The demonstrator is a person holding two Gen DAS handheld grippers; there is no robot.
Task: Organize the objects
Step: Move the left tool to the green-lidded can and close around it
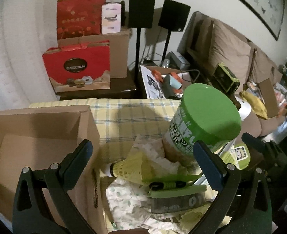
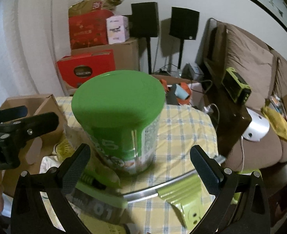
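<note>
The tabletop [image 2: 184, 120], under a yellow checked cloth, carries a tall can [image 2: 122, 120] with a green lid, standing upright near the middle. Only the left wrist view looks into the cardboard box [image 1: 38, 136] at the table's left edge; its visible inside holds nothing. That view also shows the pile just right of the box: a yellow shuttlecock [image 1: 127, 168] on crumpled tissue, a leaf-printed packet [image 1: 127, 200] and a green-and-grey pack [image 1: 179, 197] with a cord across it, all close against the can's base. Only the right wrist view shows a green bracket [image 2: 188, 200] lying on the cloth by a metal rim at the near edge. Beyond the table stand red gift boxes [image 1: 77, 68], two black speakers [image 2: 145, 19] on stands and a brown sofa [image 2: 260, 78].

The left hand-held gripper [image 1: 143, 148] hangs released above the pile, grasping nothing. The right hand-held gripper [image 2: 140, 152] is likewise spread wide, its fingers either side of the can's lower part without touching.
</note>
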